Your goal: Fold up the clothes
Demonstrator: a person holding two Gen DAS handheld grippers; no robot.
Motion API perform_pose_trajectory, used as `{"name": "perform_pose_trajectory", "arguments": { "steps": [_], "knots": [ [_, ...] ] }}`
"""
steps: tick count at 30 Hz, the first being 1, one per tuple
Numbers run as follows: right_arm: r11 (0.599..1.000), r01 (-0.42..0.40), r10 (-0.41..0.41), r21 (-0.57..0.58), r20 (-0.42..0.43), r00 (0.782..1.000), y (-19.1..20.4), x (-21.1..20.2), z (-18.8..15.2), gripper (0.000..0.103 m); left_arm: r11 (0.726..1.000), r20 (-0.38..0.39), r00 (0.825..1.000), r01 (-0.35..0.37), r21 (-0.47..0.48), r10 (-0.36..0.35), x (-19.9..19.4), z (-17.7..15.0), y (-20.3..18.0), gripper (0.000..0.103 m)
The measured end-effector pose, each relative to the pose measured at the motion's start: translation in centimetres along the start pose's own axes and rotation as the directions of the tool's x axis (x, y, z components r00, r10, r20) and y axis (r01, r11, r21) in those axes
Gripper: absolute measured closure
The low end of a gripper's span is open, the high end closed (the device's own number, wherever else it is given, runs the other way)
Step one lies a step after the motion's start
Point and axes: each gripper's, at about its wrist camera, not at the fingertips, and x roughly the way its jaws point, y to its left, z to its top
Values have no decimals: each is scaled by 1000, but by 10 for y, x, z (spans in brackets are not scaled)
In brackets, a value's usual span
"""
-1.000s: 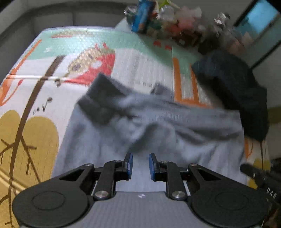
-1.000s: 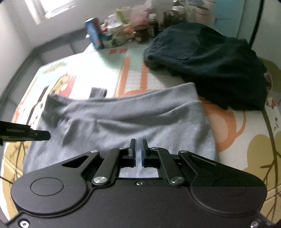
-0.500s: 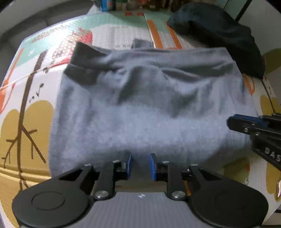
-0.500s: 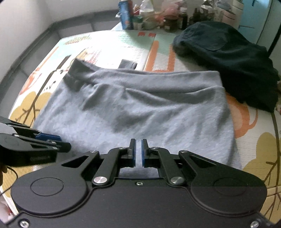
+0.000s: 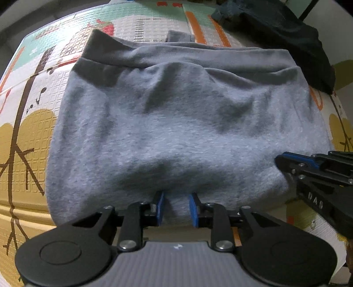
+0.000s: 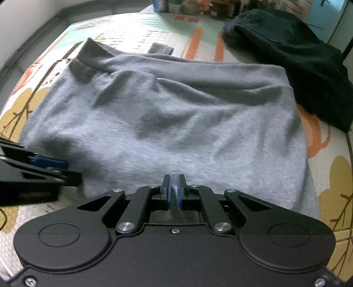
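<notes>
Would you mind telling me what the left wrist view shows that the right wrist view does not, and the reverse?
Only the left wrist view: the right gripper entering from the right edge. Only the right wrist view: the left gripper at the left edge, and bottles and jars at the mat's far end. Both: the grey garment spread on the patterned play mat, with the dark garment beyond it.

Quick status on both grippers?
Left gripper: shut on the grey garment.
Right gripper: shut on the grey garment's near edge.

Black linkage grippers (image 5: 175, 208) — blue pads (image 5: 159, 207), silver screws (image 6: 126, 226) throughout.
</notes>
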Motion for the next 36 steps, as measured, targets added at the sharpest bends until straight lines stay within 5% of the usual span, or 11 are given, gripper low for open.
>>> {"name": "perform_pose_trajectory", "arguments": {
  "steps": [8, 14, 19, 22, 27, 29, 33, 36],
  "knots": [
    [995, 73, -73, 64, -10, 997, -42, 2, -12, 98, 998, -13, 1000, 7, -59, -8, -3, 0, 34, 84],
    [986, 58, -55, 154, -23, 998, -83, 1, -27, 101, 980, -47, 986, -162, -113, 157, 5, -1, 71, 78],
    [977, 81, -75, 198, -36, 997, -105, -1, -37, 101, 963, -95, 985, -163, -212, 146, 13, 0, 110, 79],
    [967, 91, -83, 239, -45, 996, -120, -4, -44, 101, 945, -98, 968, -246, -216, 230, 8, -1, 119, 76],
    [940, 110, -108, 324, -24, 994, -143, -23, -53, 92, 945, -51, 975, -223, -239, 218, -13, 1, 129, 73],
    [917, 93, -98, 388, -5, 995, -155, -33, -59, 65, 943, -11, 977, -209, -258, 213, -24, 2, 131, 64],
    [876, 39, -70, 481, 48, 996, -177, -47, -74, 63, 938, 100, 985, -101, -332, 141, -44, 0, 141, 39],
    [828, 19, -61, 561, 56, 997, -197, -49, -84, 59, 927, 148, 982, -52, -372, 115, -50, 7, 146, 34]
  ]
}}
